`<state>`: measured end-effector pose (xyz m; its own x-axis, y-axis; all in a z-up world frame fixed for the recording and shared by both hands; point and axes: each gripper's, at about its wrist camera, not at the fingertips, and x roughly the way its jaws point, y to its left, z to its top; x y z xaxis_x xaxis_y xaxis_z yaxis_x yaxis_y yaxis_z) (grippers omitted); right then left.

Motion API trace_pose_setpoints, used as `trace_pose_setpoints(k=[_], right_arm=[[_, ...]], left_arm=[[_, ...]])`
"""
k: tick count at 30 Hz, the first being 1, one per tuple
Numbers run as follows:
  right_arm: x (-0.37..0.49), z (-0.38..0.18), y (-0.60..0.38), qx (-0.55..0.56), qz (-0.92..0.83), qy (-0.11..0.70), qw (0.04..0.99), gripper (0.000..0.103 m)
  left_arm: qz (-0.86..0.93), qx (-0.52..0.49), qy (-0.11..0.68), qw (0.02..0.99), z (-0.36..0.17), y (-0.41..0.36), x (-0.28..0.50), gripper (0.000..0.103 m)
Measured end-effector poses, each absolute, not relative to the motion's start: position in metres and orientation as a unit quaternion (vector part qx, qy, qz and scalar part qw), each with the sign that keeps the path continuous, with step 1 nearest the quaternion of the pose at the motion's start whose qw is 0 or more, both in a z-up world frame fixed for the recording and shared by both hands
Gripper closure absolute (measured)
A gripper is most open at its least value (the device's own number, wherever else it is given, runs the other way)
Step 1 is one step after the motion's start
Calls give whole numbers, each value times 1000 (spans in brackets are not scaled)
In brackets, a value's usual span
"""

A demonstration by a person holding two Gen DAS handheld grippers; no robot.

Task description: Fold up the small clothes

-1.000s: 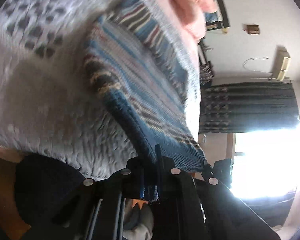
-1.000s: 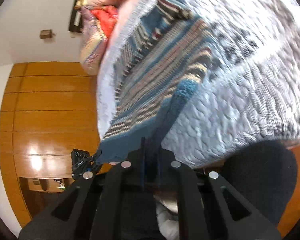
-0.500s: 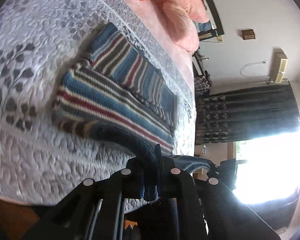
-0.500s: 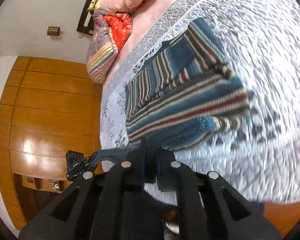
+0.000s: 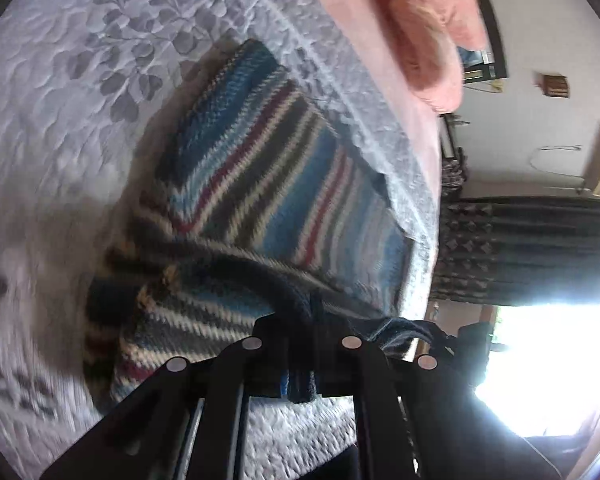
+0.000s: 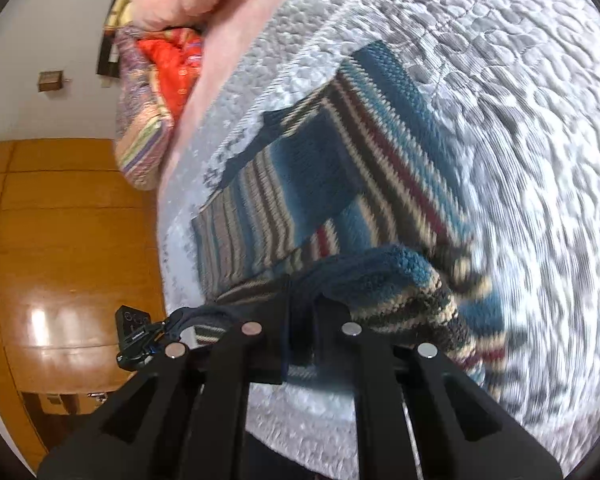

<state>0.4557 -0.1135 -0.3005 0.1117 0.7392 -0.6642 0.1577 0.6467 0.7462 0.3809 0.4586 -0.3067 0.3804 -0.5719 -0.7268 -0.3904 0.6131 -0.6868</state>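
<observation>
Here, a striped knit sweater (image 5: 260,184) lies partly folded on a quilted grey bedspread (image 5: 80,80), its dark blue hem lifted over the body by two hand-held tools. The left tool (image 5: 302,356) and the right tool (image 6: 300,344) are each clamped tight on that thick ribbed edge, well apart along it. The wool looks soft, limp and fairly light, likely to sag between grips, so the sturdy hem seems the safest hold.
</observation>
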Motion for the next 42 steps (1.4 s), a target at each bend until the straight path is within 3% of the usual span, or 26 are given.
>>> trace_pose_setpoints(k=[4,8,9,10,11,14,22,27,28,29,30,33,42], right_arm=[[479,-325,-107,349,210,640,652,90],[490,-327,-111,355,224,647,636,80],[490,-318,-112,345,239,640,644,70],[489,-311,-113,334,245,633,654,60],[489,-300,-114,308,249,623,675,49],[492,-292,-112,251,261,612,703,48],[504,-336,-89,159,267,644,699,48],[503,-340,-87,148,282,648,692,49],[501,-338,-87,149,287,647,690,53],[499,-337,-85,148,294,647,688,55],[497,-336,-85,146,298,646,687,59],[491,-333,-78,129,297,642,695,90],[475,-278,-95,136,295,577,749,96]], left_arm=[[-52,-433,566,700,-333,464,410,89],[-50,-422,549,720,-322,471,417,57],[-55,-413,538,733,-312,472,415,45],[-63,-394,521,754,-299,473,412,39],[-69,-375,508,772,-289,473,410,35],[-92,-305,510,799,-280,464,417,35],[-86,-174,586,787,-332,439,456,35],[-107,-158,596,780,-341,433,459,37],[-114,-152,596,780,-341,430,459,38],[-116,-142,595,782,-341,427,458,46],[-119,-137,597,781,-341,424,458,64],[-118,-122,598,783,-340,419,453,90],[-173,-125,509,834,-272,421,426,94]])
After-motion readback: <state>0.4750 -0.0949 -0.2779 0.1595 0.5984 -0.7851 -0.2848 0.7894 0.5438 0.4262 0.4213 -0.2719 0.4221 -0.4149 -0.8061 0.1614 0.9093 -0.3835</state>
